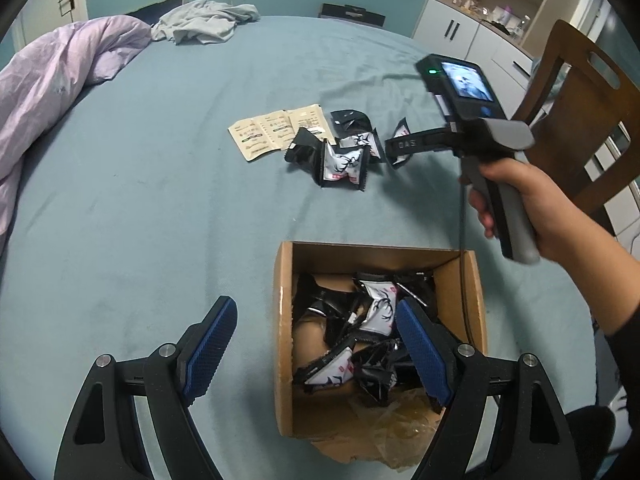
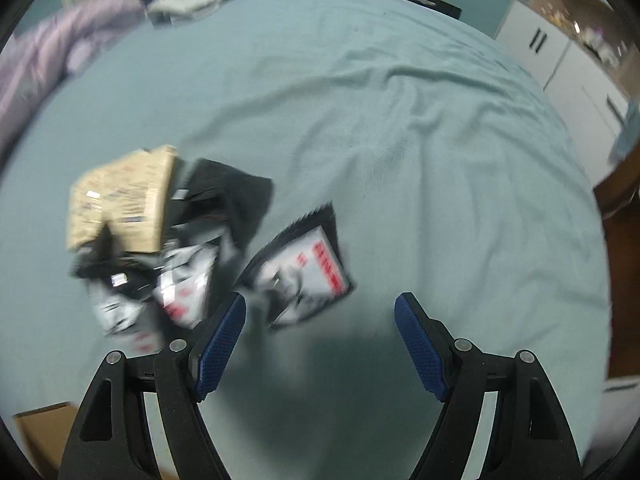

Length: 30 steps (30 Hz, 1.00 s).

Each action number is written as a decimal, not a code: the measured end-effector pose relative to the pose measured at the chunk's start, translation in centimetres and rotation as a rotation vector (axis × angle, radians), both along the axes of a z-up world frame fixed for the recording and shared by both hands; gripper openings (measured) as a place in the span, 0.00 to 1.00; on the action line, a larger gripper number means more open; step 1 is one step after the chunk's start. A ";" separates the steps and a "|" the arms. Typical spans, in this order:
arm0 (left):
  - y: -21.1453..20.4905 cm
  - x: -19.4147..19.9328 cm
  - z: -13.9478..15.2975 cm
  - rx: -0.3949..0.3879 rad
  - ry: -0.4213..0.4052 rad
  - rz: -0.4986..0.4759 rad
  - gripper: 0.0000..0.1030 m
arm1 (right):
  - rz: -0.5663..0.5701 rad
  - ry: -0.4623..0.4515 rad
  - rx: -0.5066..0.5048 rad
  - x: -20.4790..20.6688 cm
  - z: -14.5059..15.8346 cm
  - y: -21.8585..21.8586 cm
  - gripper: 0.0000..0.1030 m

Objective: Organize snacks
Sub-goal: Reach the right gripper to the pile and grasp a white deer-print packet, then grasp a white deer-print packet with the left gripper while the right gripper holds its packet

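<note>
The black-and-white foil snack packet (image 2: 300, 276), long axis tilted, lies just ahead-left of the empty, wide-open right gripper (image 2: 320, 340); the left gripper (image 1: 316, 348), likewise empty and open, is held farther off, over the brown cardboard box (image 1: 282, 320).

We find the left wrist view looking steeply down along its gripper, close above the cardboard box (image 1: 380, 256) on the blue bedsheet (image 1: 160, 200), facing the far wall. The right wrist view, blurred, looks down from close over the loose snack packets (image 2: 304, 272). We note both views share the sheet, the packet pile, the beige sachets (image 1: 276, 130) and the white cabinet (image 2: 536, 52).
</note>
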<state>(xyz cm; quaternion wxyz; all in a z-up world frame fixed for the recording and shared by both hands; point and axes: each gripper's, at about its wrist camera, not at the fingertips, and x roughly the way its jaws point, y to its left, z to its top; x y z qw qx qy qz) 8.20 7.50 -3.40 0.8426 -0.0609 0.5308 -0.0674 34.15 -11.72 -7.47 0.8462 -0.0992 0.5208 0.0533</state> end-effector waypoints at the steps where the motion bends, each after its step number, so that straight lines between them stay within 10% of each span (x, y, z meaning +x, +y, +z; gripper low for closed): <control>1: 0.0 0.1 -0.1 0.003 0.001 0.001 0.80 | 0.009 -0.006 -0.017 0.6 -0.3 0.4 0.74; 5: -0.1 0.4 -0.5 0.007 0.008 -0.001 0.80 | 0.048 0.018 -0.042 2.0 -1.2 1.9 0.69; 6: -0.1 0.5 -0.6 0.008 0.009 -0.002 0.80 | 0.066 0.027 -0.054 2.2 -1.6 2.3 0.45; 13: -0.7 0.1 -0.3 0.038 -0.015 -0.024 0.79 | 0.008 -0.037 0.061 -1.2 1.3 -0.2 0.43; 30: -1.9 -1.0 0.9 0.162 -0.084 -0.067 0.79 | -0.094 -0.180 0.403 -26.3 8.6 -6.9 0.43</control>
